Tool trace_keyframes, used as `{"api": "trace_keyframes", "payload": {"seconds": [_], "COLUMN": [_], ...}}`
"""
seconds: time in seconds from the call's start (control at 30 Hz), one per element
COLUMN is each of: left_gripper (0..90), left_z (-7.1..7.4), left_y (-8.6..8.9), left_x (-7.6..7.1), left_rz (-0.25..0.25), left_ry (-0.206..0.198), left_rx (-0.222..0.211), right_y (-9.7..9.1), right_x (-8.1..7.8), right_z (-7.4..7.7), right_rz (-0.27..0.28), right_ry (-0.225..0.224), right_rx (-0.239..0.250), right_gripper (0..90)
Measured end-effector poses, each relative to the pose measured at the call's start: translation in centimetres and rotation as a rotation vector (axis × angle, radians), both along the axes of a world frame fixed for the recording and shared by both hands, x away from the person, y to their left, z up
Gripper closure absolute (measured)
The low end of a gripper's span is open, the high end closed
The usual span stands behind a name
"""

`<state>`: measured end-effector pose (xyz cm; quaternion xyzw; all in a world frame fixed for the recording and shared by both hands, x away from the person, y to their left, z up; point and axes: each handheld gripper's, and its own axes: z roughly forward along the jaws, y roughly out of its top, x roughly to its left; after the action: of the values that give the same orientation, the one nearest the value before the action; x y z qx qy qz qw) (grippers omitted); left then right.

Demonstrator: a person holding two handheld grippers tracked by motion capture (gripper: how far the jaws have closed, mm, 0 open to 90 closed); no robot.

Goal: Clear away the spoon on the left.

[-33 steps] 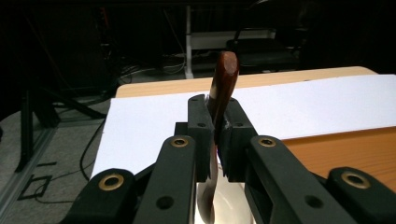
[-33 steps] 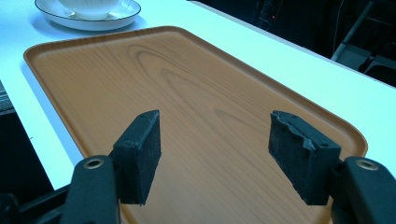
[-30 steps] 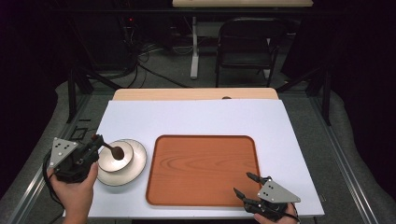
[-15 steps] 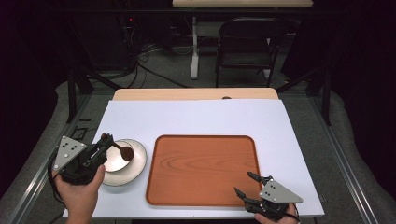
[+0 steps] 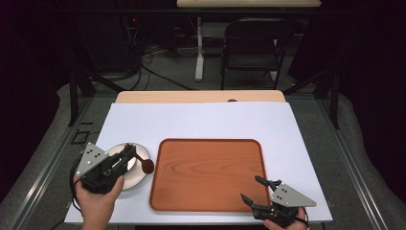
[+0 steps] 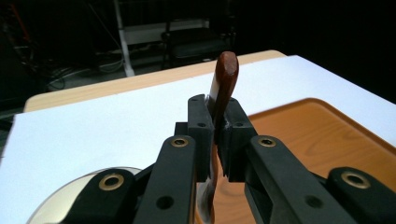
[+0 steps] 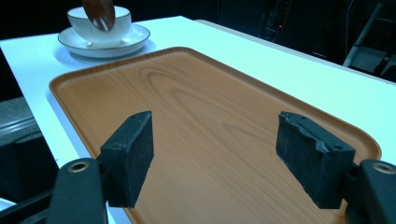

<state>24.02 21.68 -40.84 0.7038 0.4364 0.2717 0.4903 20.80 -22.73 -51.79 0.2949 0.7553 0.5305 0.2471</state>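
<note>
High view: nearest the person, the right gripper (image 5: 253, 190) was held at the near right corner of the wooden tray (image 5: 210, 167), its jaws spread with nothing between them, having just been opening. At the left, the left gripper (image 5: 130, 154) was clamped on a brown spoon (image 5: 148, 166), whose bowl was seen above the gap between the saucer (image 5: 139, 176) and the tray's left edge. A white cup (image 7: 99, 25) was seen on that saucer in the right gripper view. Everything was carried by the white worktop (image 5: 201, 122). Farther back, a chair (image 5: 251, 43) was visible.
</note>
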Motion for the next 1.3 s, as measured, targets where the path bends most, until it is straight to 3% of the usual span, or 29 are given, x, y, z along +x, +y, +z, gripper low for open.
{"api": "trace_keyframes", "payload": {"seconds": [0.33,0.77,1.03,1.3], "left_gripper": [84.4,84.4,84.4,84.4], "left_z": [-0.8,-1.1,-1.9,-3.2], "left_y": [-2.0,-4.4,-5.0,-4.8], "left_x": [0.2,0.3,0.4,1.5], "left_rz": [-0.075,-0.152,-0.175,-0.166], "left_ry": [0.042,0.088,0.149,0.222], "left_rx": [0.029,0.082,0.106,0.084], "right_y": [-0.2,-0.6,-0.7,-0.6], "right_x": [-0.2,0.0,0.1,0.1], "right_z": [0.1,0.0,0.0,-0.1], "right_rz": [0.032,0.005,-0.001,-0.004], "right_ry": [0.002,-0.012,-0.003,0.003], "right_rx": [0.007,0.021,0.021,0.014], "right_gripper": [16.6,16.9,17.4,17.8]}}
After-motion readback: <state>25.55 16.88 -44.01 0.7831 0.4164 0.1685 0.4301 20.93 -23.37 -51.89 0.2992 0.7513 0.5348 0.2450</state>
